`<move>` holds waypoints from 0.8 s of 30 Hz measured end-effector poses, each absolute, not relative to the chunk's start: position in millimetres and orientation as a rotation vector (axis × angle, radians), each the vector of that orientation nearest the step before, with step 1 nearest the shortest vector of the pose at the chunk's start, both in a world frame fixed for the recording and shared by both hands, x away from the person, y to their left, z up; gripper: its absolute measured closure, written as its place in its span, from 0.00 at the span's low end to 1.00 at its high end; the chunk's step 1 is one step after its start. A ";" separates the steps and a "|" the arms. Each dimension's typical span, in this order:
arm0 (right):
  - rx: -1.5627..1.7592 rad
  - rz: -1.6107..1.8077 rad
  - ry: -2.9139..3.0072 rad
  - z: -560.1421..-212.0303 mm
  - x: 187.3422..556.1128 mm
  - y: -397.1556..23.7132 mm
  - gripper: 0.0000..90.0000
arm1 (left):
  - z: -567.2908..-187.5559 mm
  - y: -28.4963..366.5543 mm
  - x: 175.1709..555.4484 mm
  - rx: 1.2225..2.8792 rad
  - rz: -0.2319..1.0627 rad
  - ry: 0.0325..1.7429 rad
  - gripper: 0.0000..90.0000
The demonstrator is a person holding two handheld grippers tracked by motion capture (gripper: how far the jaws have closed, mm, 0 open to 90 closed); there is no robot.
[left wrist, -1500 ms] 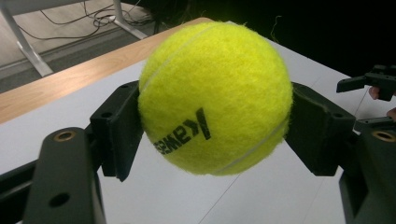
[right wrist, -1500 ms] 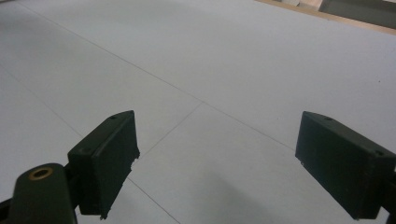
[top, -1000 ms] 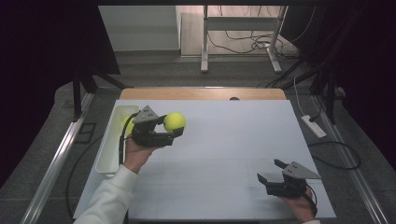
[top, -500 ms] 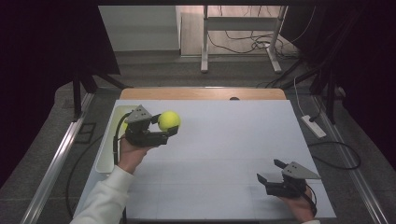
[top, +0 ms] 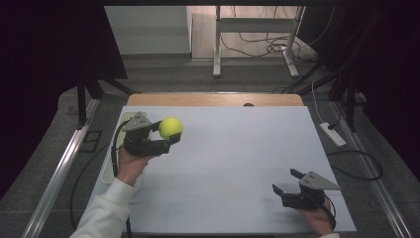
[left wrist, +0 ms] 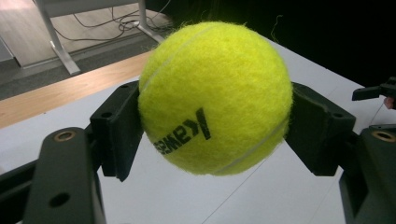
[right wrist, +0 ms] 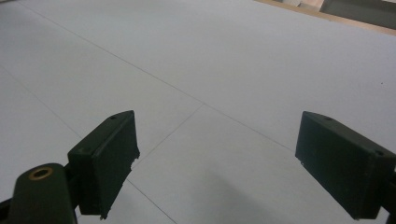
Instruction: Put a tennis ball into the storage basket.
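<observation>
A yellow tennis ball (top: 171, 127) (left wrist: 215, 95) is held above the white table's left side, near the back. My left gripper (top: 168, 135) is shut on it, and in the left gripper view the two black pads (left wrist: 117, 128) press on the ball's sides. My right gripper (top: 288, 181) (right wrist: 215, 163) rests low at the table's front right, jaws wide open with nothing between them. The right gripper view looks across bare white tabletop (right wrist: 224, 60).
A pale tray (top: 110, 166) lies along the table's left edge, under my left hand. A wooden strip (top: 213, 99) runs along the table's far edge. Cables and metal table legs (top: 217, 42) are on the floor beyond. A white power strip (top: 333, 134) lies right of the table.
My left hand has carried the ball leftward and slightly toward the back of the table. The right gripper has stayed where it was.
</observation>
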State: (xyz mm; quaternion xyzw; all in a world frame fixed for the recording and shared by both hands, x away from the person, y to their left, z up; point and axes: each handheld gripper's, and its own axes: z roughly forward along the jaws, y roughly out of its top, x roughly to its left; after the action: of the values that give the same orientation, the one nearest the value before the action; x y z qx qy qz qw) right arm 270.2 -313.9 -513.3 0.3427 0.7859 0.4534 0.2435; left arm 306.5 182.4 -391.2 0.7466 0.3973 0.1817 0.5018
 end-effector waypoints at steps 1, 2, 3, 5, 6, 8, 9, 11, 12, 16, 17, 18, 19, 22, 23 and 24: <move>0.933 1.241 2.148 -513.6 270.6 -313.8 0.14 | -391.4 184.4 306.1 1.801 0.441 0.966 0.30; 0.929 1.242 2.146 -513.7 271.0 -313.8 0.14 | -391.5 186.6 305.8 1.799 0.443 0.971 0.30; 0.927 1.243 2.148 -513.8 271.2 -313.7 0.14 | -391.6 188.7 305.3 1.797 0.446 0.977 0.30; 0.927 1.238 2.151 -514.1 271.4 -313.4 0.14 | -391.7 193.3 303.9 1.795 0.454 0.987 0.30; 0.925 1.238 2.152 -514.2 271.4 -313.3 0.14 | -391.8 195.3 303.3 1.790 0.457 0.992 0.30; 0.926 1.239 2.150 -514.1 271.3 -313.4 0.14 | -392.0 198.7 302.3 1.785 0.460 1.001 0.30; 0.925 1.239 2.149 -514.0 271.4 -313.5 0.14 | -392.2 200.6 301.8 1.783 0.463 1.004 0.30; 0.929 1.237 2.150 -514.1 271.3 -313.5 0.14 | -392.6 203.8 301.9 1.775 0.465 1.014 0.30; 0.930 1.236 2.150 -514.2 271.5 -313.5 0.14 | -392.8 205.1 302.3 1.775 0.466 1.018 0.30; 0.929 1.235 2.150 -513.9 271.4 -313.8 0.14 | -393.2 208.8 303.6 1.774 0.470 1.033 0.30; 0.928 1.237 2.150 -513.9 271.4 -313.8 0.14 | -393.1 209.8 303.6 1.772 0.471 1.034 0.30; 0.928 1.238 2.149 -513.8 271.4 -313.9 0.14 | -393.1 210.7 303.4 1.770 0.472 1.038 0.30; 0.927 1.238 2.149 -513.8 271.3 -313.9 0.14 | -393.2 211.5 303.4 1.770 0.473 1.039 0.30; 0.926 1.237 2.150 -513.9 271.4 -313.9 0.14 | -393.3 213.9 303.6 1.766 0.476 1.048 0.30; 0.927 1.239 2.149 -513.7 271.4 -314.0 0.14 | -393.3 214.4 303.9 1.765 0.477 1.051 0.30; 0.927 1.241 2.149 -513.7 271.4 -314.0 0.14 | -393.3 215.2 304.5 1.760 0.477 1.055 0.30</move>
State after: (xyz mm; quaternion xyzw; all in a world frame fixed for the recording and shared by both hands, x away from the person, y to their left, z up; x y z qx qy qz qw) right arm 271.4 -314.0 -513.7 0.3393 0.7867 0.4544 0.2439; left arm 304.5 215.2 -393.3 0.7260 0.4353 0.1966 0.4947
